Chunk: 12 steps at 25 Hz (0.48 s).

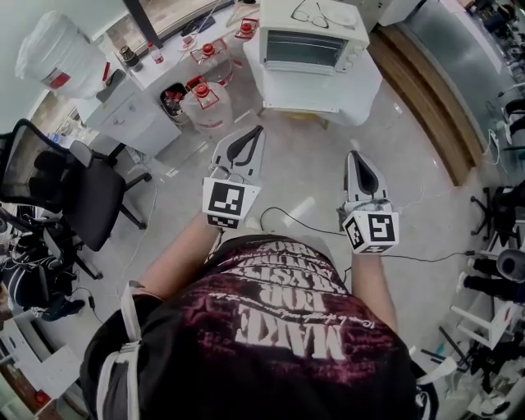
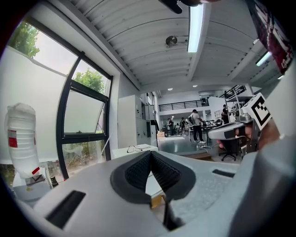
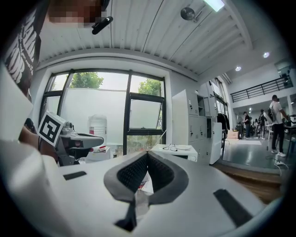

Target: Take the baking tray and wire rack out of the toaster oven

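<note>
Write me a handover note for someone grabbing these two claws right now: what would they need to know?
Left claw: shut, holding nothing.
Right claw: shut, holding nothing.
Both are held level in front of the person, pointing toward the toaster oven, well short of it.
The oven sits on a white table with its door closed and a pair of glasses on top.
The baking tray and wire rack are not in sight, presumably inside.
Done: nothing yet.
Left: walk up, open the door, pull out the tray and the rack.
</note>
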{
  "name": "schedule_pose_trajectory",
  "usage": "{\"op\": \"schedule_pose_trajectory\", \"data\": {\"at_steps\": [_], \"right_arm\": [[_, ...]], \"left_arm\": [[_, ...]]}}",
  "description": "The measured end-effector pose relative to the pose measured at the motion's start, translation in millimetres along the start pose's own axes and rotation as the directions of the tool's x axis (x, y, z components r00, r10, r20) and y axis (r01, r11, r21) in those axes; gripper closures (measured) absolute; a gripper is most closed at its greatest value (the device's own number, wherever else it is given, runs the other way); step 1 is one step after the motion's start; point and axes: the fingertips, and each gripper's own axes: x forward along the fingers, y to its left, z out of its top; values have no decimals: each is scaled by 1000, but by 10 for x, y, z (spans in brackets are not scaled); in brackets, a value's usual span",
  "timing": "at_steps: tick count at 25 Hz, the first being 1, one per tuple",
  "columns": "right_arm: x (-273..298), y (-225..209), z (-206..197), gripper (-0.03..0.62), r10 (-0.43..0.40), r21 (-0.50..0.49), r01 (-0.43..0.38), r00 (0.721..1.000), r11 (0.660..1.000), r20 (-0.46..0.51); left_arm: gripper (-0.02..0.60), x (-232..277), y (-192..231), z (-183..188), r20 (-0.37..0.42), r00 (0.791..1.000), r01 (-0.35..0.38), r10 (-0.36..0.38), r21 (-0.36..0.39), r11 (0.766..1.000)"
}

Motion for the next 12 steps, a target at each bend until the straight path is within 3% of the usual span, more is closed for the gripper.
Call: {"op": "schedule_pose_trajectory", "data": {"at_steps": [12], "right_arm": [[23,-137,-35,591,-17,5,17,1000,1000,-22]], "left_arm": [[575,143,128,8,3,1000,-16,16,-55,998]]}}
